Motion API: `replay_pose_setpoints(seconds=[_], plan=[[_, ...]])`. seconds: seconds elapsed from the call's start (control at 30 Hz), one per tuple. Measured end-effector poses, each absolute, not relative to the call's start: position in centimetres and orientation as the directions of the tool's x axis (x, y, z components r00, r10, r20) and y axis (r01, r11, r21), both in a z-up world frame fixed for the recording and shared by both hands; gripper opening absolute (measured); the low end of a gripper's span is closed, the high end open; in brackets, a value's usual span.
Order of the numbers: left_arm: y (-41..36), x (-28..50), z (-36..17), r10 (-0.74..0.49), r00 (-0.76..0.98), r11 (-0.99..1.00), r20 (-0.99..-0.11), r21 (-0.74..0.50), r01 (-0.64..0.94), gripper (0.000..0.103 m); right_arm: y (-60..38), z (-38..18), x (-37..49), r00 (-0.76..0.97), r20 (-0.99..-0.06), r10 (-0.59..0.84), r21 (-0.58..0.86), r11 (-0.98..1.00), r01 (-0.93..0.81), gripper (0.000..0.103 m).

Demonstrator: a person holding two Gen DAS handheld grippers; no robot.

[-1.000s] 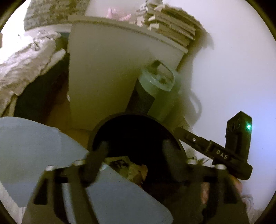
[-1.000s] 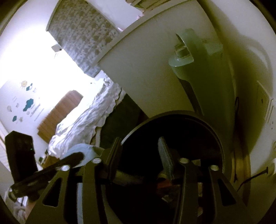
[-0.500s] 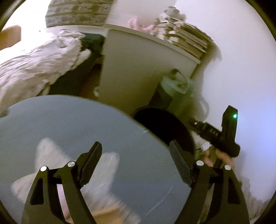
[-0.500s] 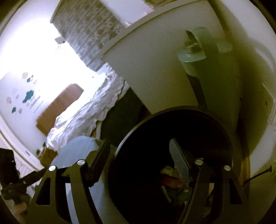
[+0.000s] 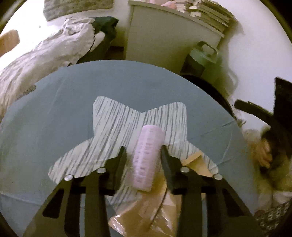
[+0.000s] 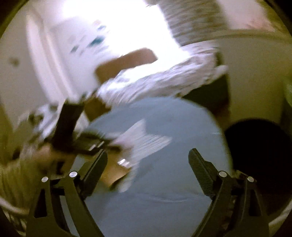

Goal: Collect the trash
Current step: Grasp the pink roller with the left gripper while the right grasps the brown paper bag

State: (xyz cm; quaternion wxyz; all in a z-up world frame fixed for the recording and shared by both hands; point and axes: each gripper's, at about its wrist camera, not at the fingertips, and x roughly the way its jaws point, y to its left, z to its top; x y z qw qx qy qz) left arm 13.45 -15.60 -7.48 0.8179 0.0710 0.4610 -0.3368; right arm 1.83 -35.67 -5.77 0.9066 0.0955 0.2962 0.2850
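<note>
A pink ridged roll (image 5: 146, 156) lies on a striped, star-shaped paper (image 5: 116, 131) on the round blue table (image 5: 54, 113). My left gripper (image 5: 143, 151) straddles the roll, its right finger touching it and a gap on the left. A tan wrapper (image 5: 155, 215) lies under the roll near the table's edge. My right gripper (image 6: 147, 156) is open and empty above the table (image 6: 164, 209); this view is blurred. The black trash bin (image 6: 259, 145) stands right of the table and shows in the left wrist view (image 5: 209, 87) too.
A white cabinet (image 5: 164, 38) with stacked books (image 5: 206, 11) stands behind the table. A pale green canister (image 5: 206, 58) stands by the bin. A bed with rumpled white bedding (image 5: 45, 52) is at the left. The other gripper (image 5: 270, 116) is at the right.
Both grippers have swung from the bin back over the table. The left gripper has narrowed around the pink roll. The right gripper has opened wider and is moving fast.
</note>
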Motion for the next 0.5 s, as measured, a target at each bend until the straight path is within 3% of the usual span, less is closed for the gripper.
replay_pose_setpoints(seconds=[0.23, 0.5], plan=[[-10.9, 13.5, -6.2, -0.548, 0.446, 0.808, -0.708, -0.311, 0.5, 0.029, -25.9, -5.0, 2.3, 0.499, -0.682, 0.535, 0.09, 0.739, -0.668, 0.091], [-6.8, 11.4, -3.6, -0.535, 0.531, 0.836, -0.657, -0.321, 0.445, 0.029, -16.0, -7.3, 5.6, 0.362, -0.814, 0.455, -0.061, 0.554, -0.831, 0.091]])
